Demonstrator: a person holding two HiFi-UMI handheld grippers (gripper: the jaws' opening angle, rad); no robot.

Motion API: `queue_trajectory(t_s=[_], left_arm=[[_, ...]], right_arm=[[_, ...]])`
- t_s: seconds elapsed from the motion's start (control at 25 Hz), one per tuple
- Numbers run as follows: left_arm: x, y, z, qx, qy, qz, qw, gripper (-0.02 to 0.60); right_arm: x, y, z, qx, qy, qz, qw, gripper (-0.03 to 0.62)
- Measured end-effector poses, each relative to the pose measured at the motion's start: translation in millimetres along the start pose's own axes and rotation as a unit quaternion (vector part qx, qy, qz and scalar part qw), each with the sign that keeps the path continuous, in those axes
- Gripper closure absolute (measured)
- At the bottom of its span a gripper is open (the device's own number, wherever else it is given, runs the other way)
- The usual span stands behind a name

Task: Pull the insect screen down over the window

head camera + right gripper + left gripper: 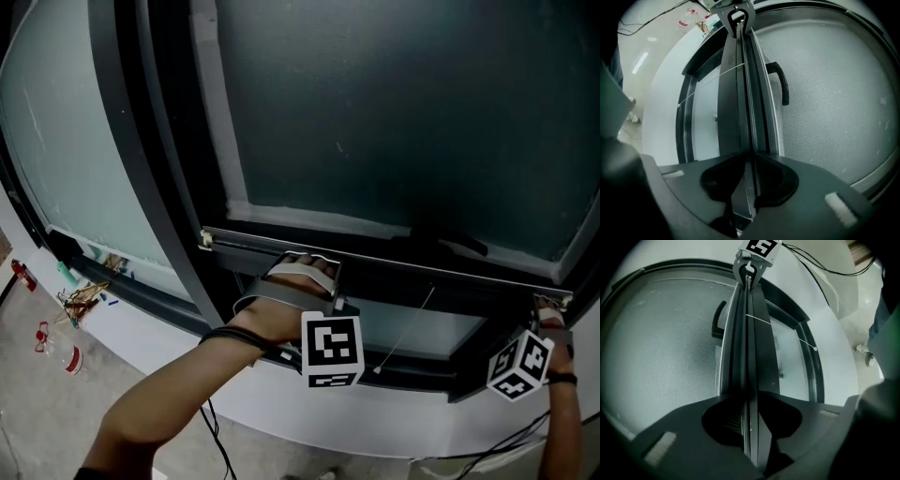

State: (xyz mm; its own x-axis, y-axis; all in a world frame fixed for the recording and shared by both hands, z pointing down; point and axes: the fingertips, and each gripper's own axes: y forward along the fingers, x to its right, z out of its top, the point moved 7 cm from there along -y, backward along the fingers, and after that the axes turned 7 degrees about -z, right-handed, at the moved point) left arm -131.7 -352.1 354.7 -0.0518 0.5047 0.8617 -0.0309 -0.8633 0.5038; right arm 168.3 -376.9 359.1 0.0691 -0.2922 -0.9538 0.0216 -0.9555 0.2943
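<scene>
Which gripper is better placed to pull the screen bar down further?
Right, likely. The right gripper is clamped on the bottom bar near its end, ready to pull. The left gripper straddles the bar, but its jaws stand slightly off it, so it must close first.

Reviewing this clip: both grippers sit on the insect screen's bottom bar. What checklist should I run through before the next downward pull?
1. Right gripper shut on the bottom bar: ok.
2. Left gripper pressing on the bar: cannot tell; the bar runs between its jaws.
3. Screen fully down: not ok; glass shows below the bar.
4. Pull cord clear of both grippers: ok; it hangs between them.
5. Bar level: cannot tell from the slanted head view.
</scene>
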Motion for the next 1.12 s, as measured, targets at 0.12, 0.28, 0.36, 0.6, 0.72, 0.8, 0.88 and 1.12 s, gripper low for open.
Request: queue_trajectory(t_s=[0.12, 0.28, 0.36, 0.6, 0.72, 0.8, 0.88, 1.12], left_arm=[[-0.8, -6.3, 2.3, 0.009, -0.013, -0.007, 0.9999, 0.483], [-5.3, -15.2, -1.4, 0.010, -0.011, -0.013, 0.9998, 0.502], [-6.7, -16.9, -2.8, 0.013, -0.014, -0.012, 0.9997, 0.500], [-12.6, -20.1, -5.4, 0.021, -0.024, -0.016, 0.9994, 0.500], [-8.0, -21.4, -5.2, 0.021, -0.021, -0.008, 0.9995, 0.495], [-5.5, -22.1, -4.3, 0.020, -0.017, -0.003, 0.9997, 0.495], [-3.8, -22.0, -3.9, 0.018, -0.017, -0.001, 0.9997, 0.497], [-0.7, -16.8, -3.3, 0.013, -0.017, -0.004, 0.9998, 0.506]], right_arm=[[1.7, -8.1, -2.7, -0.006, -0.003, 0.008, 1.000, 0.510], [4.3, -14.4, 0.6, -0.008, -0.005, 0.013, 1.000, 0.516], [6.9, -15.0, 1.8, -0.007, -0.005, 0.009, 1.000, 0.523], [11.3, -15.9, 3.4, -0.008, -0.002, 0.009, 1.000, 0.509], [7.9, -18.1, 3.4, -0.012, -0.005, 0.007, 1.000, 0.508], [5.6, -19.5, 3.0, -0.018, -0.009, 0.008, 1.000, 0.500], [3.9, -19.4, 3.4, -0.020, -0.010, 0.009, 1.000, 0.497], [-0.6, -14.7, 3.4, -0.020, -0.008, 0.003, 1.000, 0.510]])
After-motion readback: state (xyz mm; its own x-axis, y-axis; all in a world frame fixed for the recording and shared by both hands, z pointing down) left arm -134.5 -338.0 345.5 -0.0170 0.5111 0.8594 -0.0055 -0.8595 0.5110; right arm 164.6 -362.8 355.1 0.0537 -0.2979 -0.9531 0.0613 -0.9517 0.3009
